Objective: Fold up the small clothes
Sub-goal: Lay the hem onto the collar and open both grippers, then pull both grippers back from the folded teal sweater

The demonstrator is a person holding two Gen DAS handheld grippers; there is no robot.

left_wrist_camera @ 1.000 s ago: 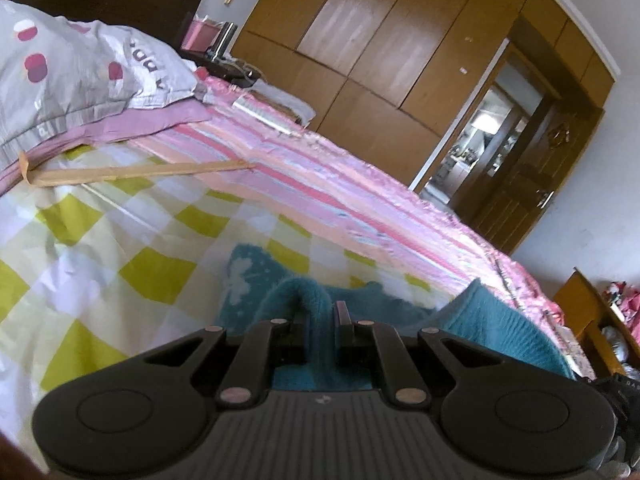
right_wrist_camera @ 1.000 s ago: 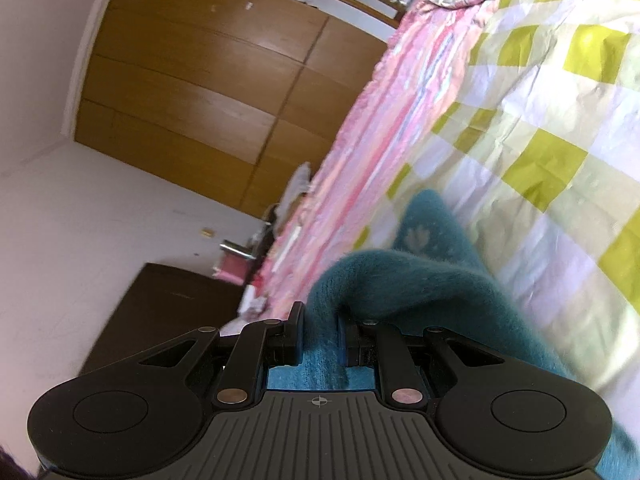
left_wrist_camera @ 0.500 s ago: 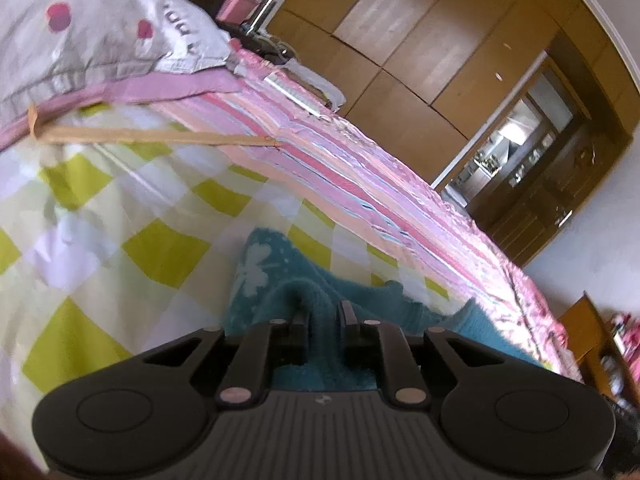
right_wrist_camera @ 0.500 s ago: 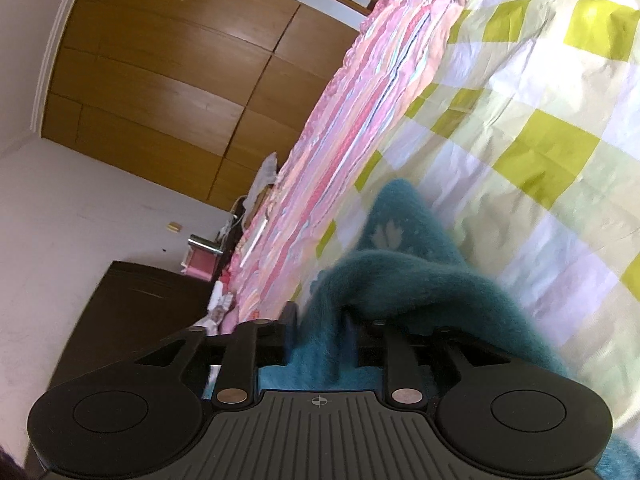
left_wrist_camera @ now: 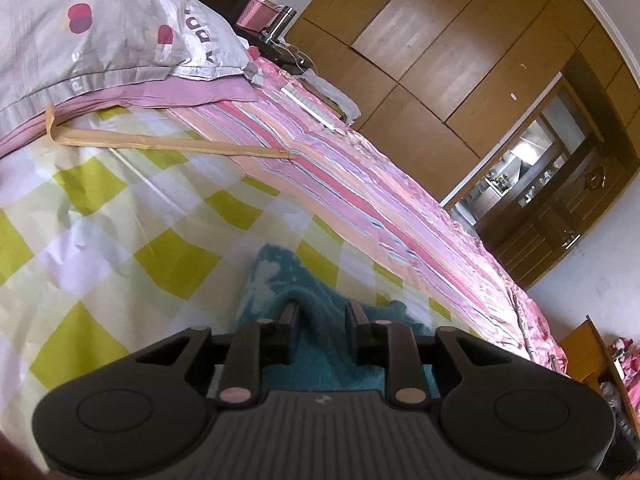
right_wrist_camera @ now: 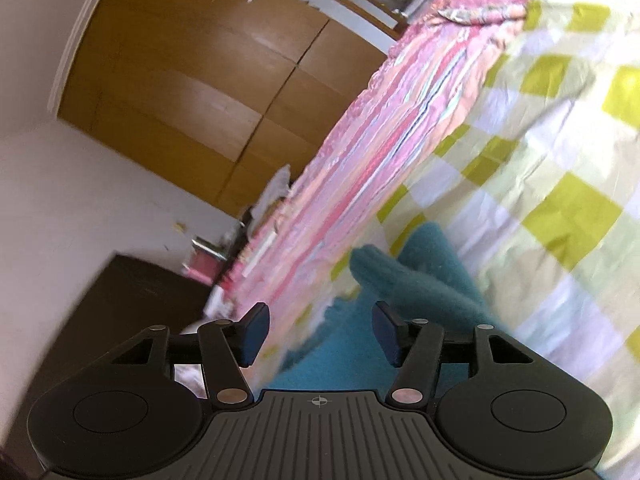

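Observation:
A small teal fleece garment (left_wrist_camera: 276,280) with pale leaf prints lies on the green-and-white checked bedsheet (left_wrist_camera: 100,216). In the left wrist view my left gripper (left_wrist_camera: 322,312) has its jaws partly apart, with a ridge of the teal cloth still between them. In the right wrist view my right gripper (right_wrist_camera: 320,332) is open and empty. It hovers just above the garment (right_wrist_camera: 420,280), whose folded-over edge lies ahead of the right finger.
A pink striped quilt (left_wrist_camera: 360,184) runs along the far side of the bed. A grey pillow with red dots (left_wrist_camera: 92,36) lies at the head. A beige strap (left_wrist_camera: 160,144) lies on the sheet. Wooden wardrobes (left_wrist_camera: 440,60) and a nightstand (left_wrist_camera: 272,28) stand beyond.
Both grippers held the teal garment shut a second ago. The right one has opened wide and let go. The left one's jaws have spread, and the cloth has sunk onto the sheet.

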